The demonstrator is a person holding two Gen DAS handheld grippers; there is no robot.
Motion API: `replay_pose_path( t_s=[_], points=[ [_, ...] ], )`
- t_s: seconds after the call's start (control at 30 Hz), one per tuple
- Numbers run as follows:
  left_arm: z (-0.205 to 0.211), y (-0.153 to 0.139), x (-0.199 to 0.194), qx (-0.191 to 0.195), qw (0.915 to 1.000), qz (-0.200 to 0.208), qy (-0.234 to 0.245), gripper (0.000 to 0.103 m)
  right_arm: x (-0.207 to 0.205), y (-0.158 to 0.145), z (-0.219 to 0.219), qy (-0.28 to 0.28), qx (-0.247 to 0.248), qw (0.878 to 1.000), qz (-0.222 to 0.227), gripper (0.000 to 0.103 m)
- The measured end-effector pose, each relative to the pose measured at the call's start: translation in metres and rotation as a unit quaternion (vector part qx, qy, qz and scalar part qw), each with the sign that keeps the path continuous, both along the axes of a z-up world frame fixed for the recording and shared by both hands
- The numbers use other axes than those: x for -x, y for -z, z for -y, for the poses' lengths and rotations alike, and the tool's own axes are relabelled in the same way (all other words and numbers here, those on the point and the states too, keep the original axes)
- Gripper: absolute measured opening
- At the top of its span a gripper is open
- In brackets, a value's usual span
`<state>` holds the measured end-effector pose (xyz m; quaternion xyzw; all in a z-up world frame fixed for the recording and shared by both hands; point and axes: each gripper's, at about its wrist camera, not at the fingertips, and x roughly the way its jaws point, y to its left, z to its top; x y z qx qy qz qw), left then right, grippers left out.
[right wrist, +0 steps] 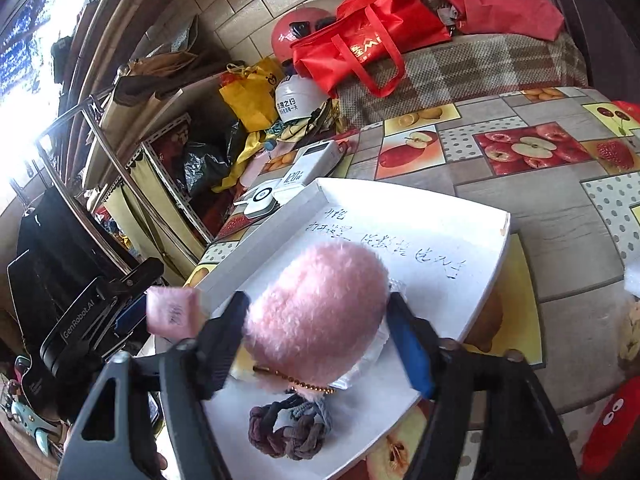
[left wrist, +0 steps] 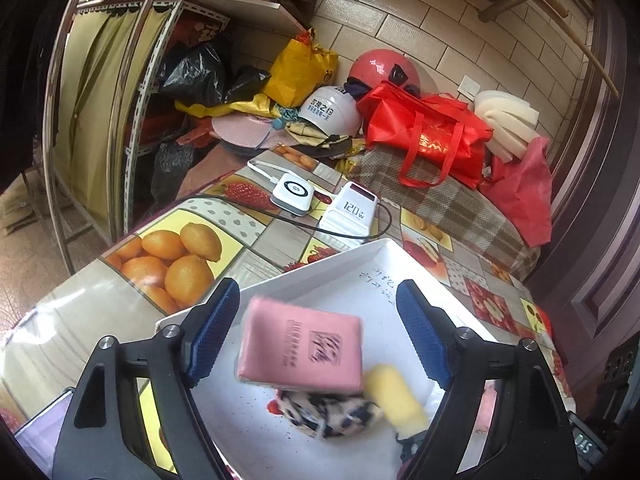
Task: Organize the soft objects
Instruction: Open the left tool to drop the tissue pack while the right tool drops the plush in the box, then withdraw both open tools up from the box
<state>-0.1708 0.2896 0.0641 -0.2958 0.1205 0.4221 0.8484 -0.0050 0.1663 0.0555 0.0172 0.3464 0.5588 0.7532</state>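
Note:
A white tray (left wrist: 340,258) lies on the fruit-print tablecloth. My left gripper (left wrist: 316,286) stands open above it. A blurred pink tissue pack (left wrist: 300,346) sits between the blue pads, clear of both. Under the pack lie a patterned fabric scrunchie (left wrist: 328,412) and a yellow sponge (left wrist: 396,396). In the right wrist view my right gripper (right wrist: 317,298) is open over the same tray (right wrist: 460,240). A fluffy pink plush ball (right wrist: 316,308) with a bead chain fills the gap, and the pads do not squeeze it. Braided hair ties (right wrist: 288,432) lie nearer the camera. The pink pack (right wrist: 172,312) shows at the left.
Beyond the tray stand a white power bank (left wrist: 350,210) and a small white charger (left wrist: 292,194) with a black cable. Behind them lie a red bag (left wrist: 424,132), helmets and other bags. A red plush toy (right wrist: 612,428) lies at the right. The table's edge and a metal rack are at the left.

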Motion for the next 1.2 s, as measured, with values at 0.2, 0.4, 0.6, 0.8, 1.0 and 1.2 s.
replay_pose_path(
  t_s=[0.2, 0.4, 0.6, 0.8, 1.0, 1.2],
  points=[
    [0.008, -0.005, 0.001, -0.038, 0.9992, -0.008, -0.01, 0.103, 0.004, -0.013, 0.018, 0.021, -0.036, 0.999, 0.033, 0.103],
    [0.007, -0.006, 0.001, -0.039, 0.9992, -0.006, -0.009, 0.103, 0.001, -0.022, 0.029, 0.037, -0.059, 0.997, 0.024, 0.103],
    [0.006, -0.009, 0.012, -0.041, 0.9987, 0.012, -0.028, 0.103, -0.002, -0.027, 0.05, 0.062, -0.088, 0.994, 0.017, 0.103],
    [0.005, -0.011, 0.026, -0.05, 0.9964, 0.026, -0.063, 0.103, -0.01, -0.031, 0.087, 0.106, -0.128, 0.986, 0.013, 0.103],
    [0.009, -0.013, 0.024, -0.062, 0.996, 0.02, -0.061, 0.103, -0.007, -0.038, 0.124, 0.142, -0.185, 0.972, 0.016, 0.103],
    [0.01, -0.012, 0.023, -0.063, 0.9958, 0.021, -0.063, 0.103, -0.002, -0.043, 0.13, 0.14, -0.2, 0.969, 0.026, 0.103]
  ],
)
